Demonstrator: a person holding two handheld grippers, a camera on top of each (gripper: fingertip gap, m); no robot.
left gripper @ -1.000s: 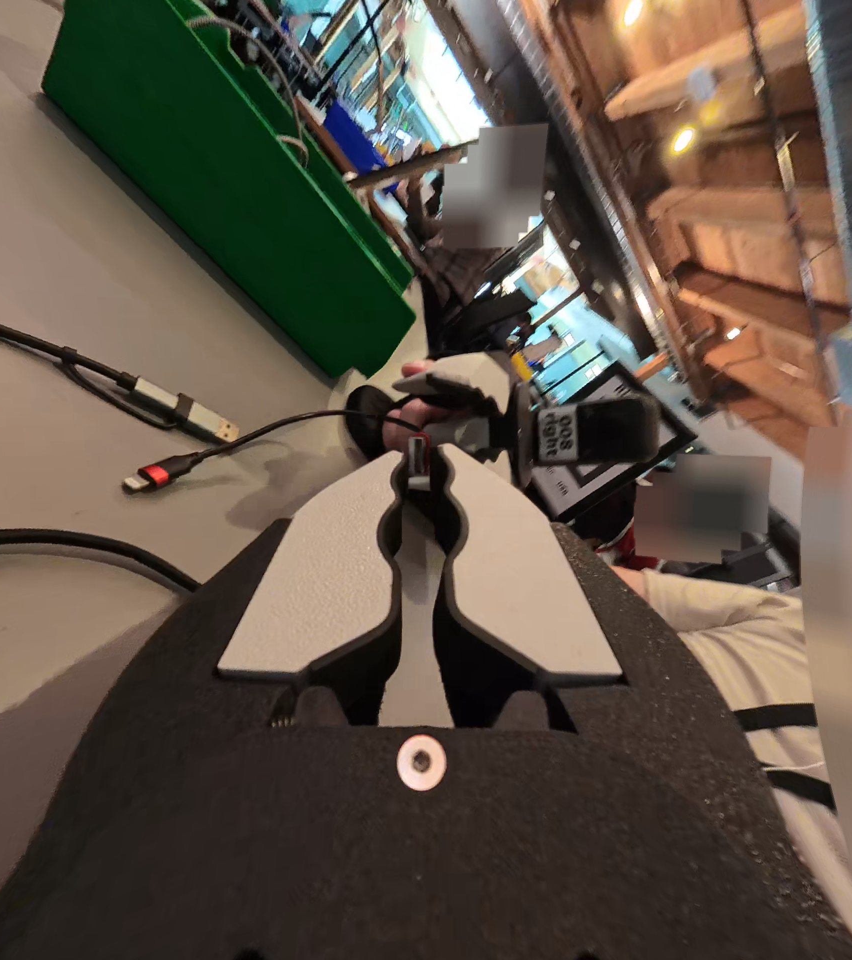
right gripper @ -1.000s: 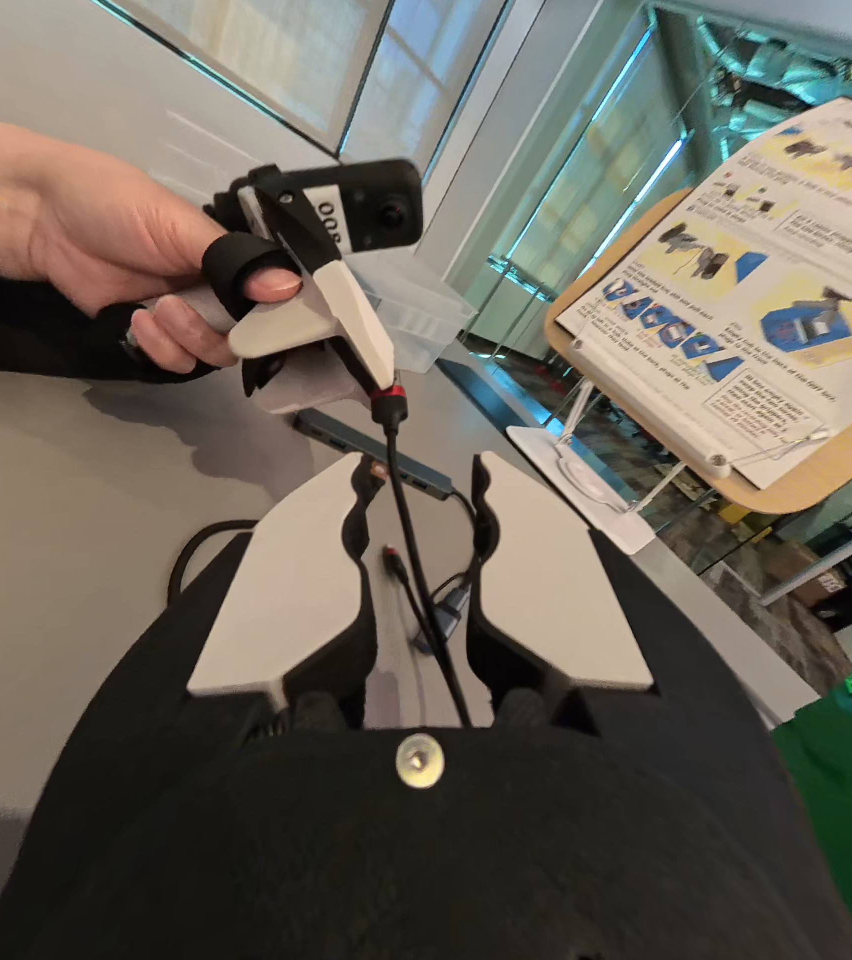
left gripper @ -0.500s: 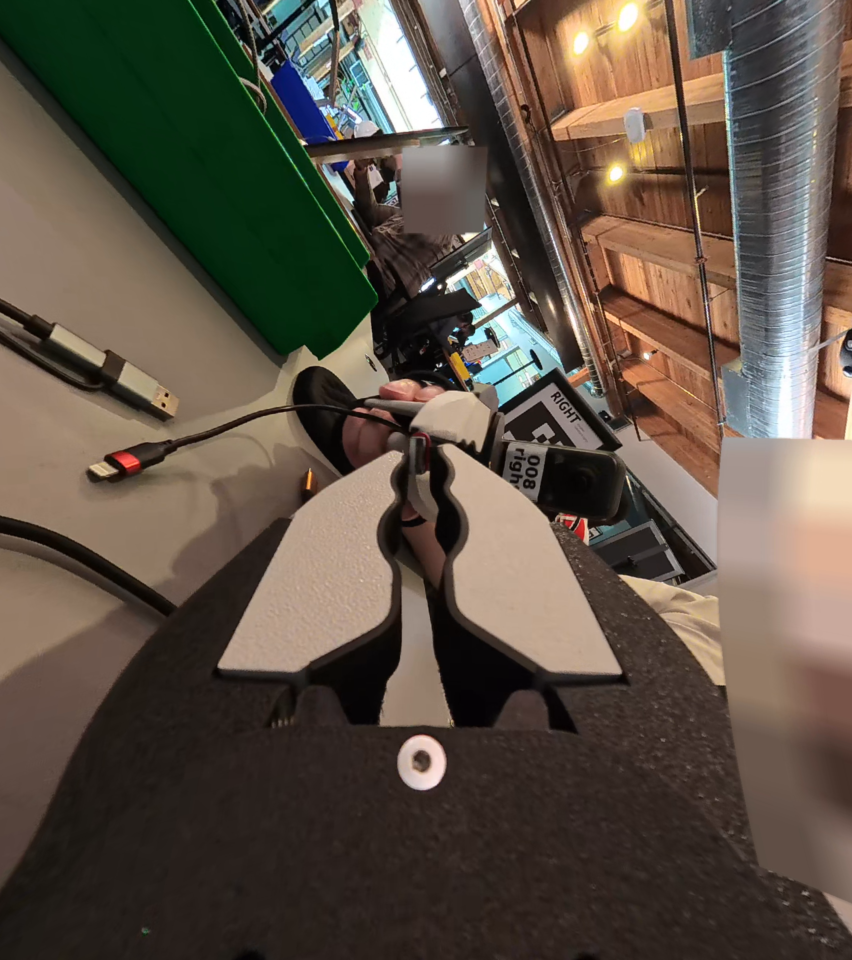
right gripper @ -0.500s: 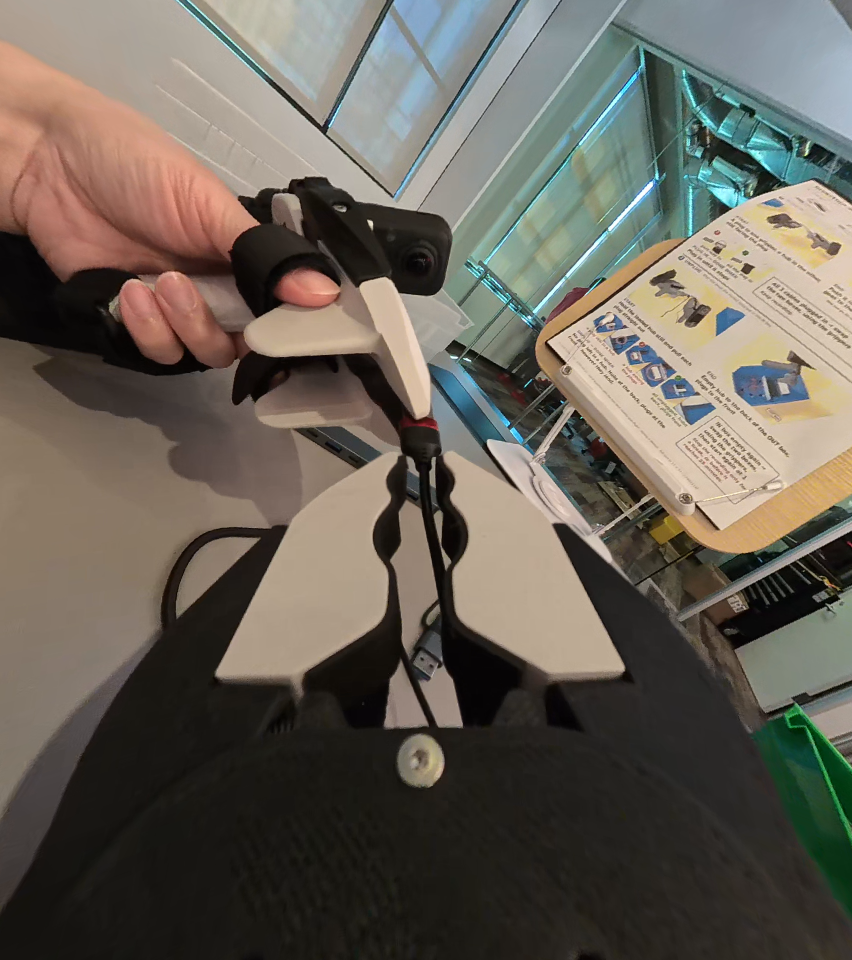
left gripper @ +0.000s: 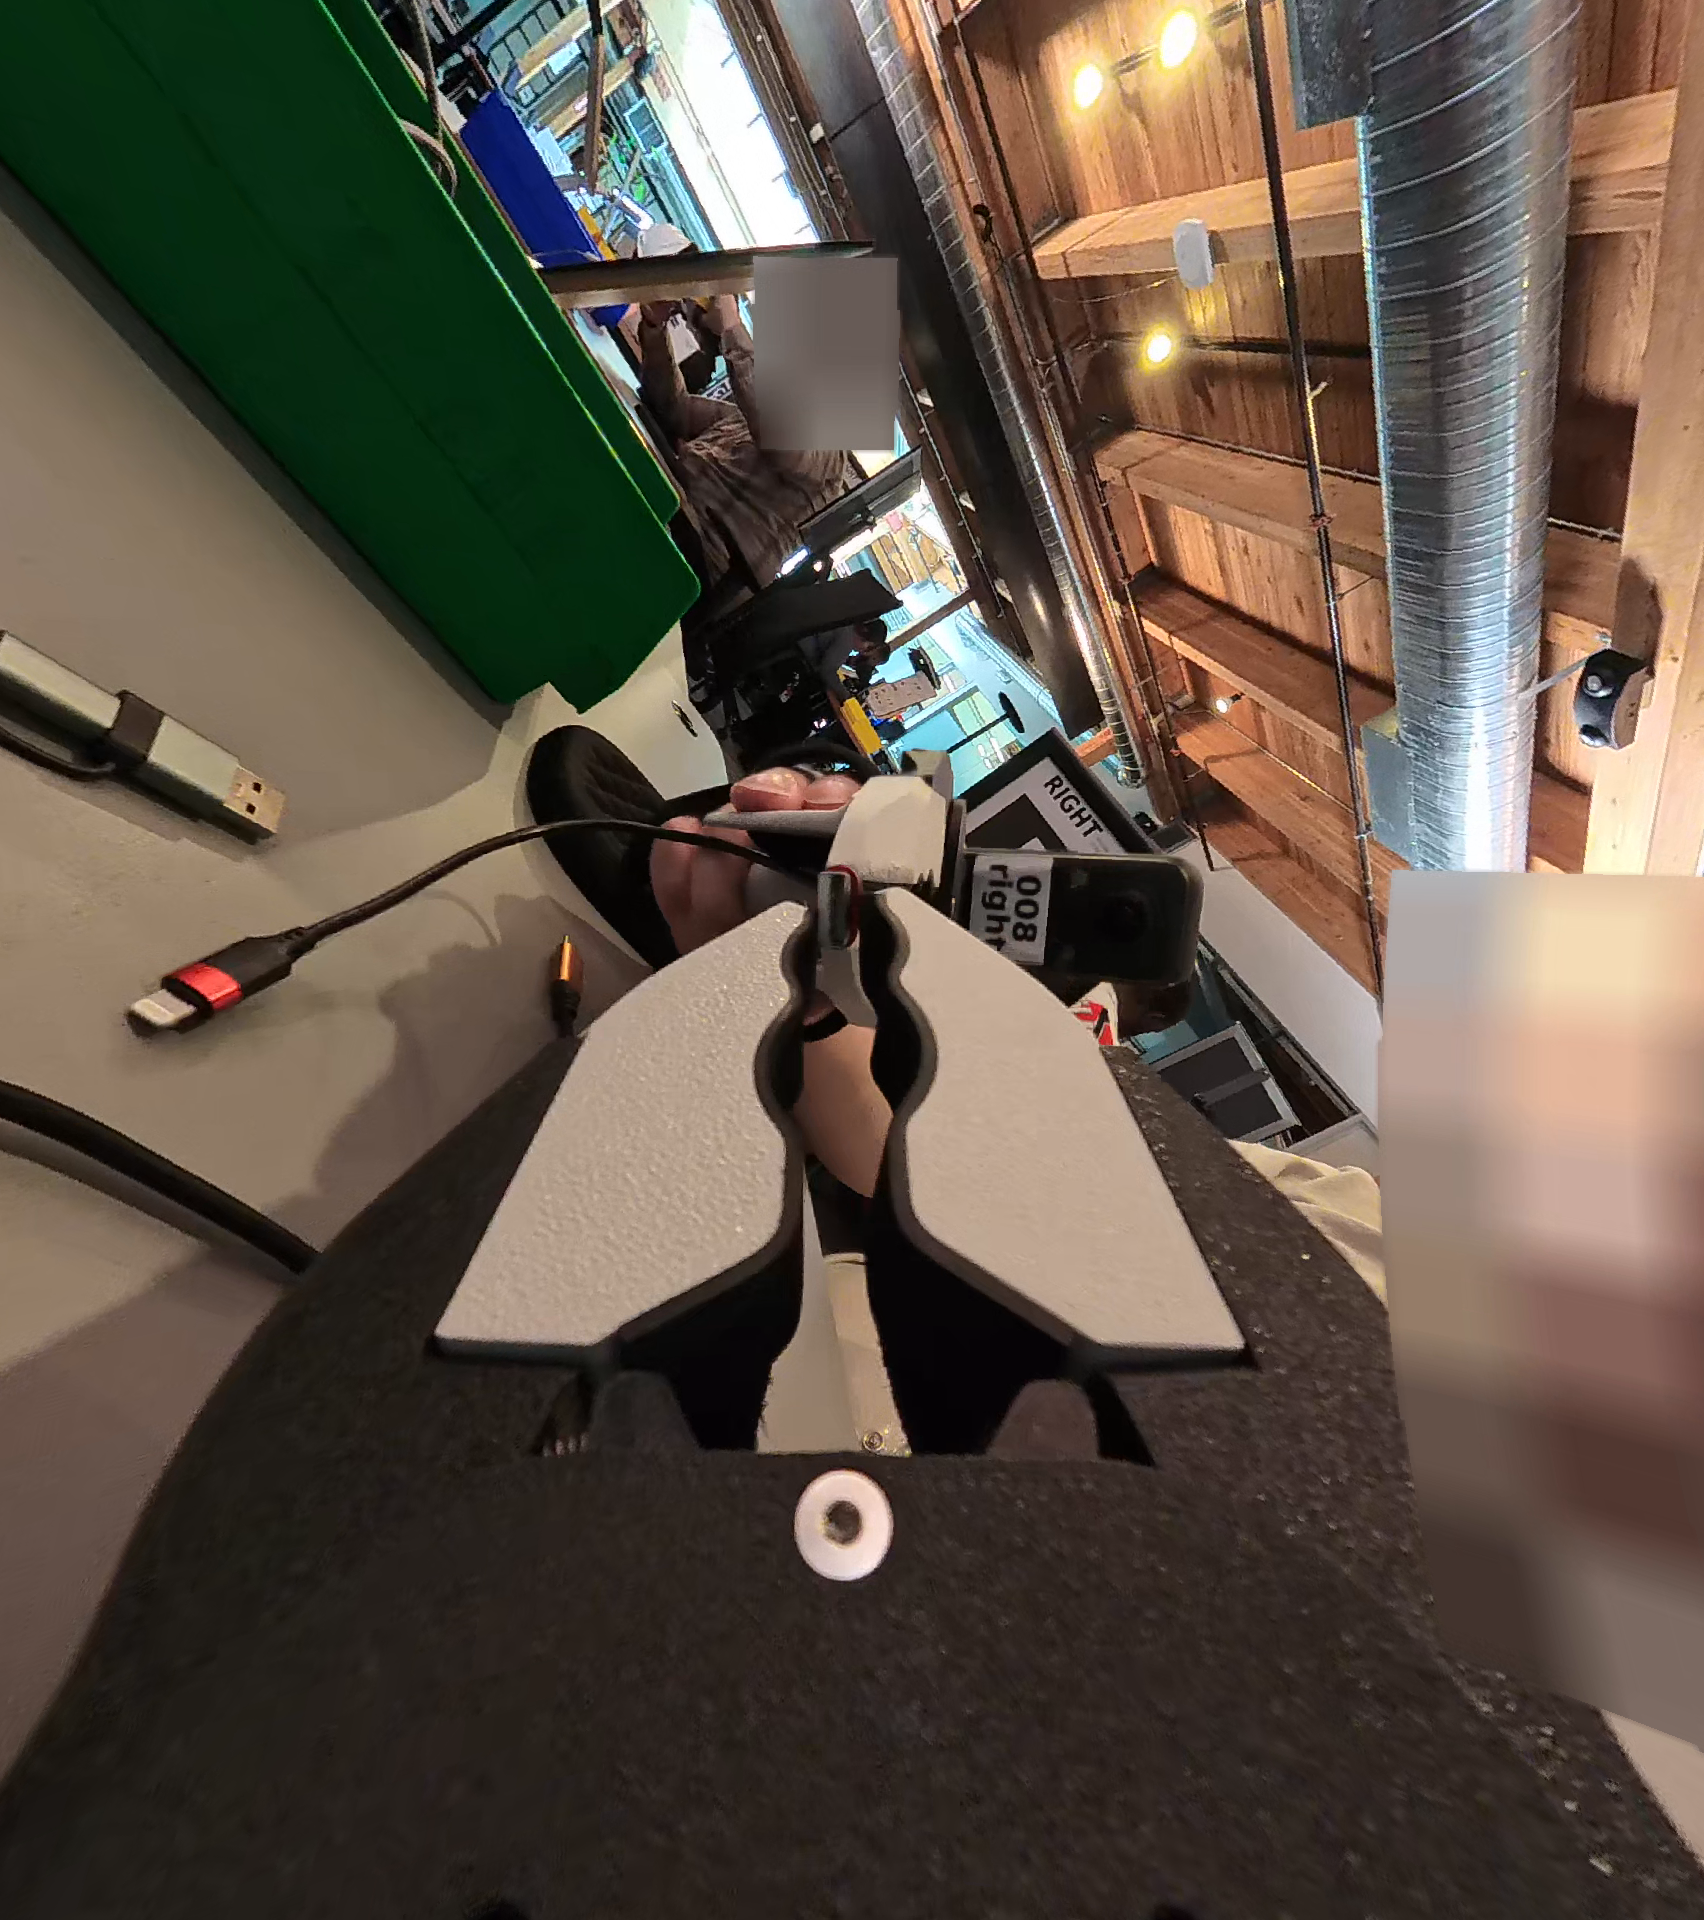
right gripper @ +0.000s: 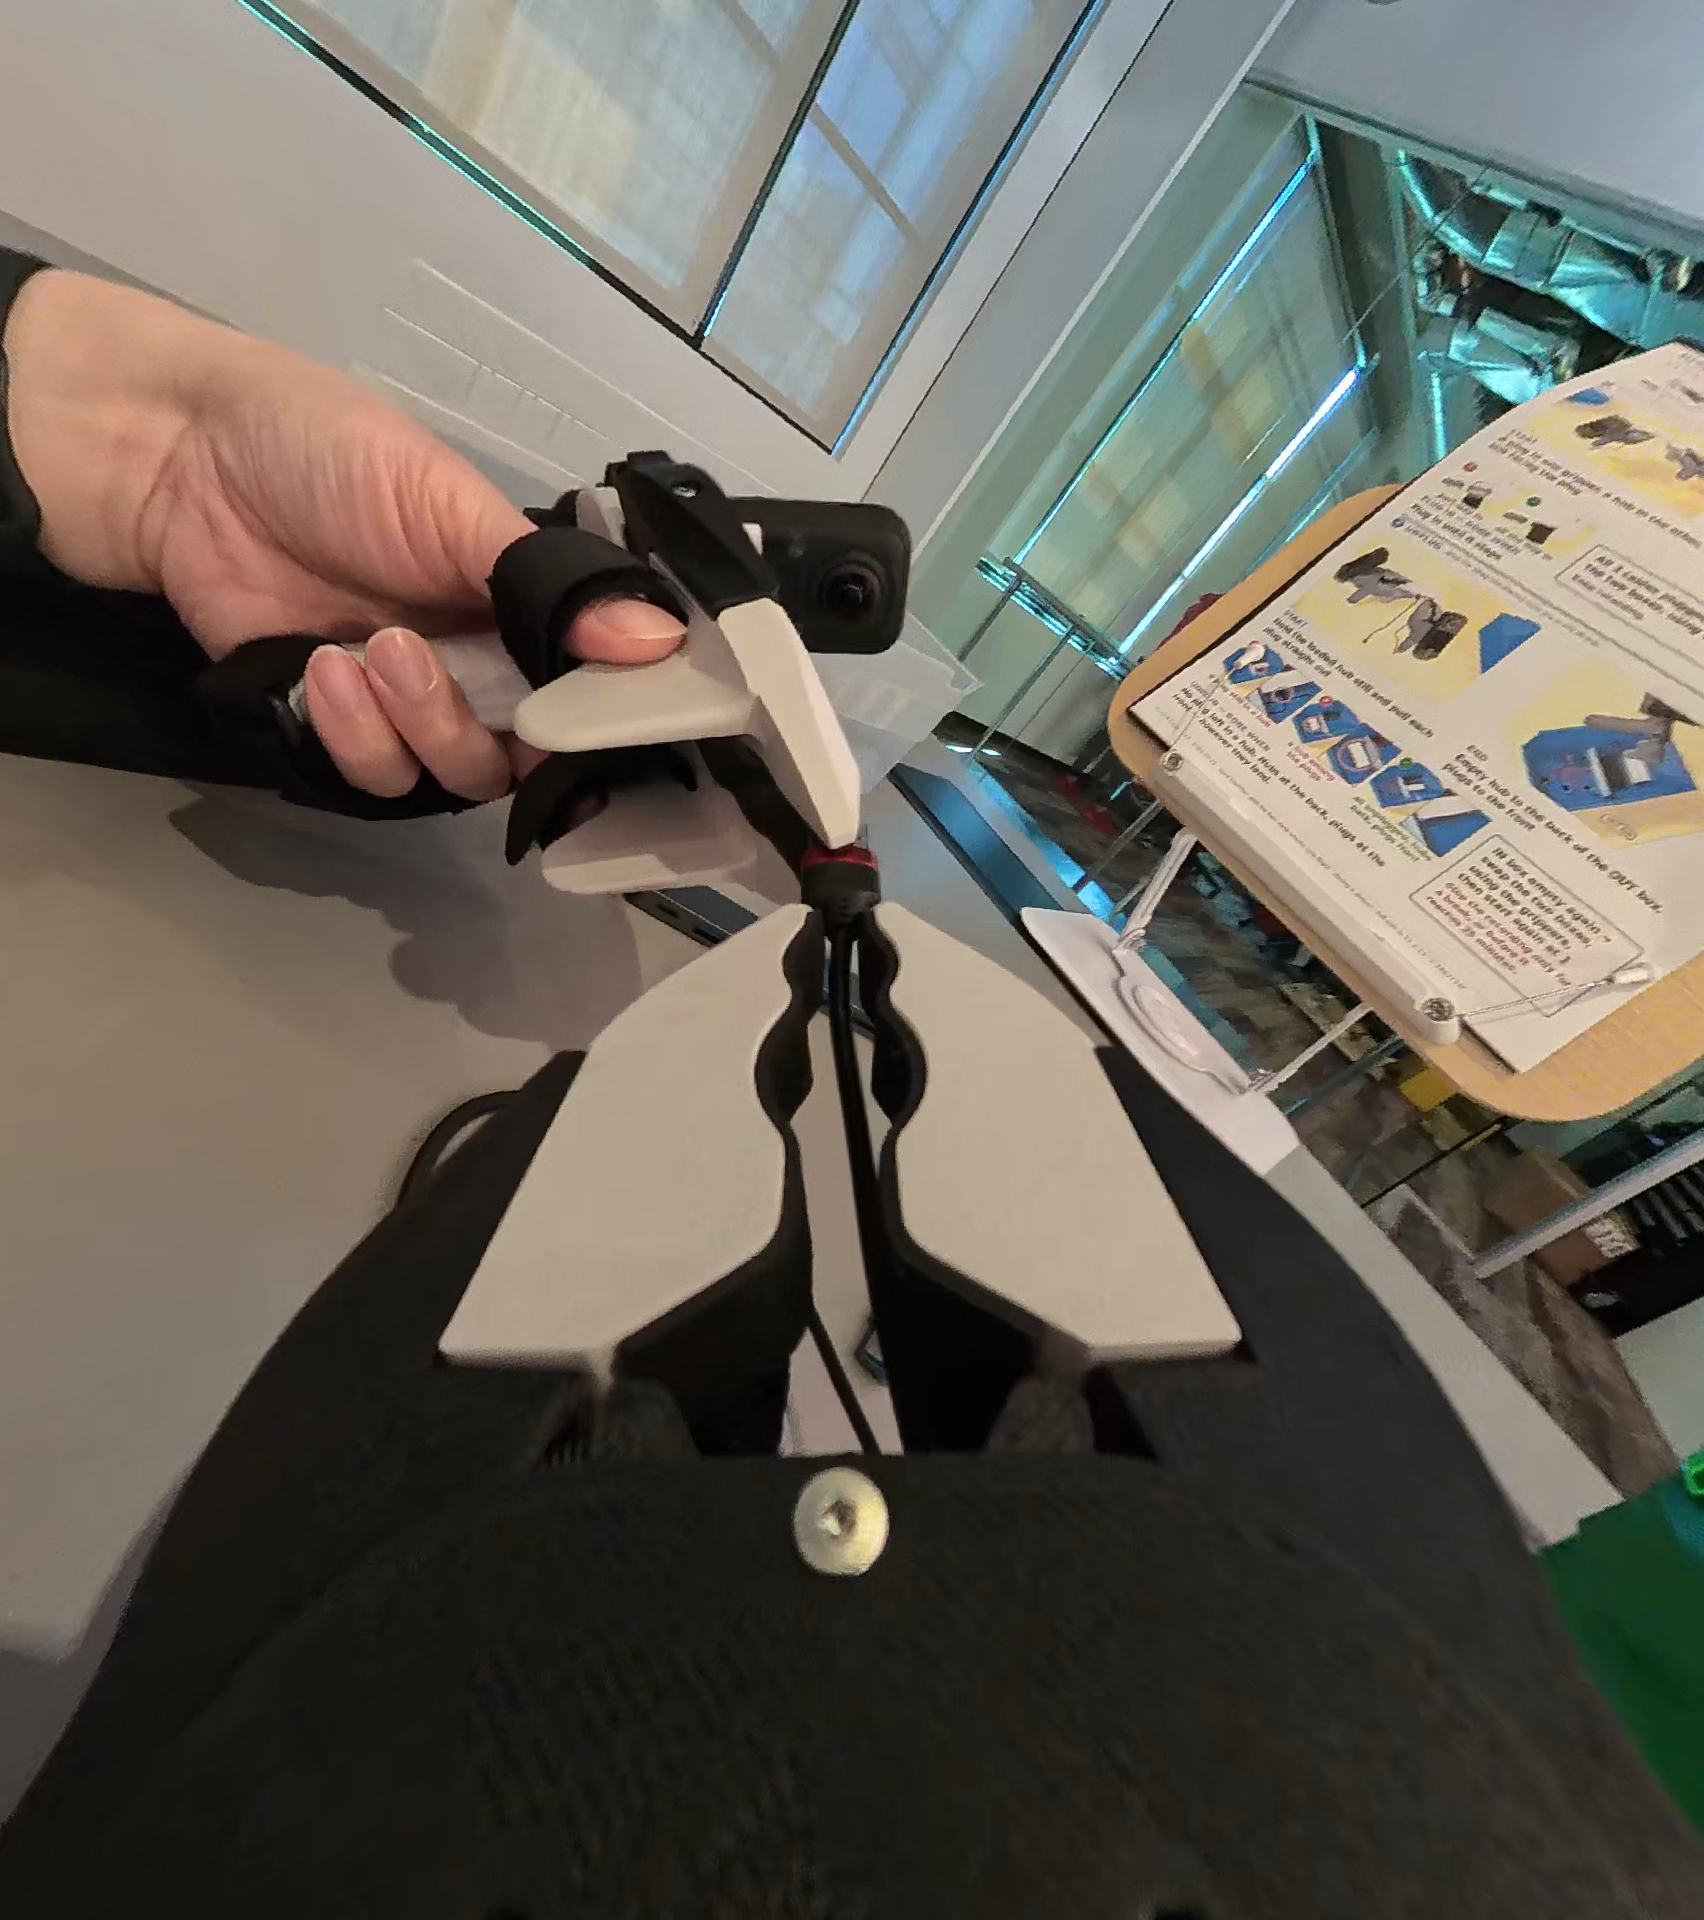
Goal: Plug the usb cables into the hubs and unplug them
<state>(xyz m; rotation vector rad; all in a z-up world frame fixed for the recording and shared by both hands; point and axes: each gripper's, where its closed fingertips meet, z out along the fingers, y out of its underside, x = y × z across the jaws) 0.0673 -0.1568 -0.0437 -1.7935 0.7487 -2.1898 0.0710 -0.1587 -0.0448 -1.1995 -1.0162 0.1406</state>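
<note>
Grey bench [left gripper: 100, 499] | left gripper [left gripper: 835, 925] fingers clamp cable plug [left gripper: 833, 912] | right gripper [right gripper: 843, 920] fingers pinch cable [right gripper: 853, 1101] below plug | risk: opposed pull strains joint.

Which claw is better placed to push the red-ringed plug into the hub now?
Left, probably: the left claw grips the plug itself; the right claw pinches only its cable.
</note>
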